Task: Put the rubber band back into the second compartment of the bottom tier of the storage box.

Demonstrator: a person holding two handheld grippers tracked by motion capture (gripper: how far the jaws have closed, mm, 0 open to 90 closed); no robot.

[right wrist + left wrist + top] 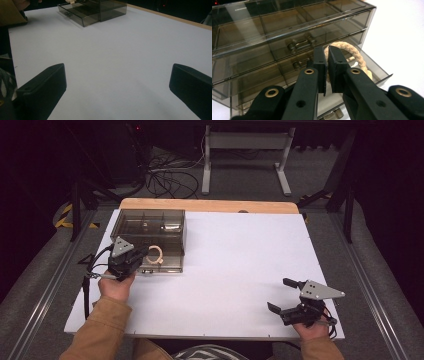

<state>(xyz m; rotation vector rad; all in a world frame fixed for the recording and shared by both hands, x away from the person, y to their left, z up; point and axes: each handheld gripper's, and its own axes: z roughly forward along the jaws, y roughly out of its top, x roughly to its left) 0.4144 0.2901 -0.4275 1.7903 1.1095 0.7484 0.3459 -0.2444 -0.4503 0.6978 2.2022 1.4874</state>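
So a beige braided rope ring is pinched by the left claw, with the two jaws pressed together on the near side of the loop. The ring is held just above the pulled-out bottom drawer of a smoky see-through drawer box, right at the box's front. In the high view the ring is seen at the front edge of the box, over the open drawer, with the left claw pointed in at it from the box's left-front corner. Whether the ring is touching the drawer floor can't be made out.

Two closed drawers with little metal handles are stacked above the open one. Small odds and ends can be glimpsed through the lid of the box, too tiny to identify.

The box is parked on the white counter, towards its far left corner. The left hand, in a tan sleeve, is wrapped around the claw body just in front of the box.

Well away from the box, down at the near right corner of the counter, the right claw is held by the right hand with its jaws spread wide and nothing between them. From that claw's own view, the box is seen far off across bare counter.
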